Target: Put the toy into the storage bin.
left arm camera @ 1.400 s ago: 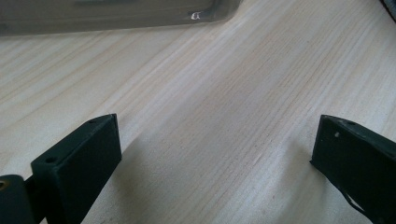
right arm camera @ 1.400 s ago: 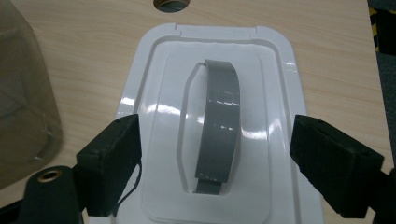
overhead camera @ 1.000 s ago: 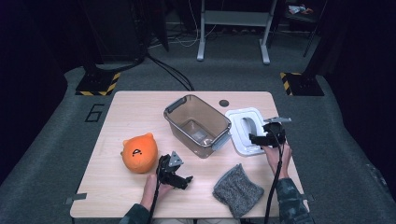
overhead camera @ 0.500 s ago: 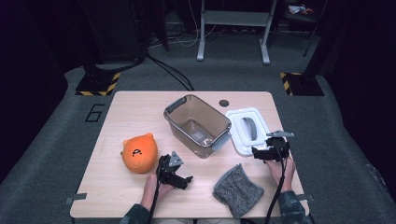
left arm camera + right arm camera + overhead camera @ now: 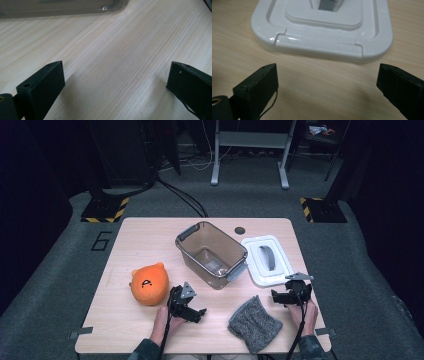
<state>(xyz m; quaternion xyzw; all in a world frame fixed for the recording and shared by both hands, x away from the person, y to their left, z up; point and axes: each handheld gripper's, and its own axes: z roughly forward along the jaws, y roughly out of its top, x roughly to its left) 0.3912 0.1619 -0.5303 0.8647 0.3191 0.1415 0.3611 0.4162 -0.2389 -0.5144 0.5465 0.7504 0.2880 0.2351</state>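
Observation:
My left gripper (image 5: 198, 311) rests low over the table in the person's left hand, just right of an orange plush toy (image 5: 149, 282). Its jaws stand open over bare wood (image 5: 115, 82), and the base of a clear brown bin (image 5: 62, 7) lies ahead. My right gripper (image 5: 291, 293) sits low in front of the near edge of a white lid (image 5: 267, 260). Its jaws have just been opening and stand wide open (image 5: 327, 82) with nothing between them. The lid's rim (image 5: 324, 50) lies just beyond the tips.
The clear brown bin (image 5: 212, 252) stands open at the middle of the wooden table (image 5: 150, 240). A grey knitted cloth (image 5: 254, 324) lies near the front edge, between the two hands. A small dark disc (image 5: 240, 230) sits at the back.
The right gripper has come down and back toward the person, from over the lid's near corner to the table in front of it. The left gripper has stayed put.

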